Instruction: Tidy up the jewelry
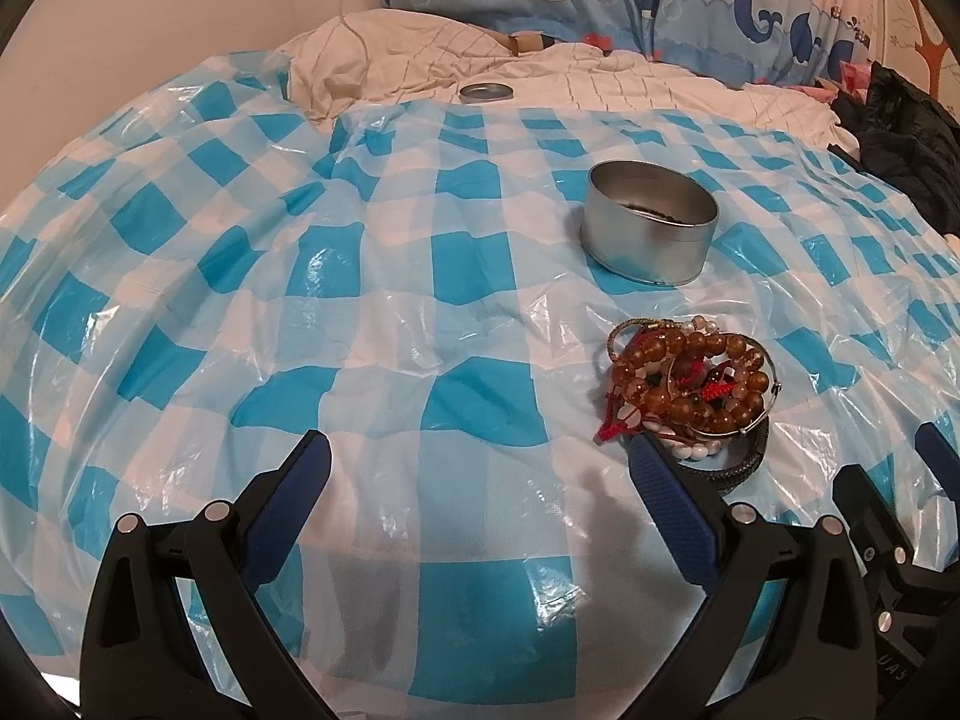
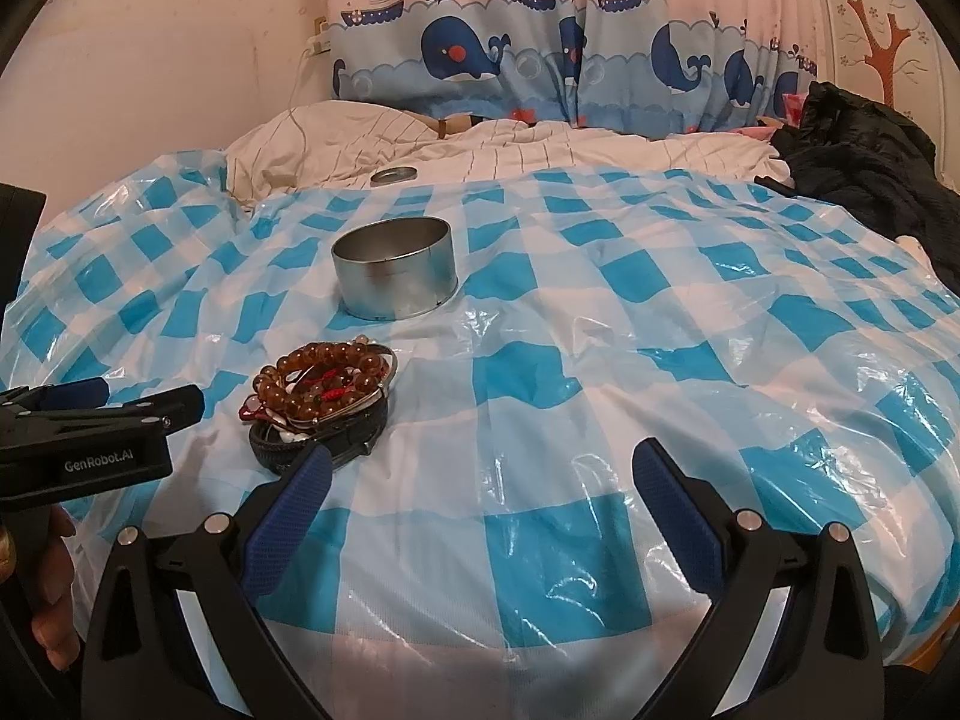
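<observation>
A pile of jewelry point(image 1: 690, 384) lies on the blue checked plastic sheet: amber bead bracelets, red cord, white beads and a dark band underneath. In the right wrist view the same pile point(image 2: 324, 402) sits left of centre. Beyond it stands an open round metal tin point(image 1: 651, 222) point(image 2: 393, 267). My left gripper point(image 1: 480, 450) is open, its right finger just short of the pile. My right gripper point(image 2: 480, 468) is open too, its left fingertip point(image 2: 312, 468) beside the dark band. Nothing is held by either.
The tin's lid point(image 1: 486, 92) point(image 2: 396, 175) rests at the sheet's far edge on a white quilt. A whale-print curtain point(image 2: 540, 60) hangs behind. Dark clothing point(image 2: 870, 162) lies at the right. A hand point(image 2: 54, 588) holds the left gripper.
</observation>
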`<state>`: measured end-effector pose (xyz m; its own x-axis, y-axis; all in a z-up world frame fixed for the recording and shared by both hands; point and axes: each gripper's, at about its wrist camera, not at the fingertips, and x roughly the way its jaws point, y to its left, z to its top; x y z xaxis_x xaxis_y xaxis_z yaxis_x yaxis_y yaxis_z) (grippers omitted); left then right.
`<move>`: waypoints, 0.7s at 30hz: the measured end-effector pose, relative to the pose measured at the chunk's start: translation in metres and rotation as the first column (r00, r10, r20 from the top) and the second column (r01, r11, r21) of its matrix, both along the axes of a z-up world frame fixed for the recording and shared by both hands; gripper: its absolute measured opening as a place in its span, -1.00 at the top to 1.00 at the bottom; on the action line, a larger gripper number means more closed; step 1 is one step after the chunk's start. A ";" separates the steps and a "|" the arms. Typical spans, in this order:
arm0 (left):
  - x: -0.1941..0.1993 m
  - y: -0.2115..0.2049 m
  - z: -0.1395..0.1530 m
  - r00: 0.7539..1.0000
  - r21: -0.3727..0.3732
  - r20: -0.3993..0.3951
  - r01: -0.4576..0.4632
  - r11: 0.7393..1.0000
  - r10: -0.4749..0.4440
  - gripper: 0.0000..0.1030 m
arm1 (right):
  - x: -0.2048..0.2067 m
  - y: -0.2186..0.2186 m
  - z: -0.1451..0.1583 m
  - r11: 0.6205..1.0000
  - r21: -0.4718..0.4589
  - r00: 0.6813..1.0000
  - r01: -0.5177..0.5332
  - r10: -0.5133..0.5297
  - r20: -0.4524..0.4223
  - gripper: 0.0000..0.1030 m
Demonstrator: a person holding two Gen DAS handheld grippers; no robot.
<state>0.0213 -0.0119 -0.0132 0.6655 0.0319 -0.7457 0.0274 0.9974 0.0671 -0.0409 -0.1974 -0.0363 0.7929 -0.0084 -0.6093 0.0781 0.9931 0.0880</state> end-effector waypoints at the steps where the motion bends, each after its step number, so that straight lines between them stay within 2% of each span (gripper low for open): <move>1: 0.000 0.000 0.000 1.000 0.000 0.000 -0.001 1.000 0.001 -0.85 | 0.000 0.000 0.000 1.000 0.007 1.000 -0.003 0.003 0.003 -0.87; 8: 0.001 0.000 0.000 1.000 0.000 0.000 -0.001 1.000 0.001 -0.85 | 0.000 0.000 0.004 0.995 0.090 0.999 -0.044 0.042 0.016 -0.87; 12: 0.005 0.001 0.000 1.000 -0.003 0.001 -0.005 1.000 0.005 -0.85 | 0.002 -0.004 0.005 0.988 0.144 0.998 -0.053 0.055 -0.005 -0.87; 21: 0.008 -0.003 0.000 1.000 0.003 -0.001 0.001 1.000 -0.001 -0.85 | 0.006 -0.010 0.001 0.991 0.135 0.999 -0.015 0.019 -0.031 -0.87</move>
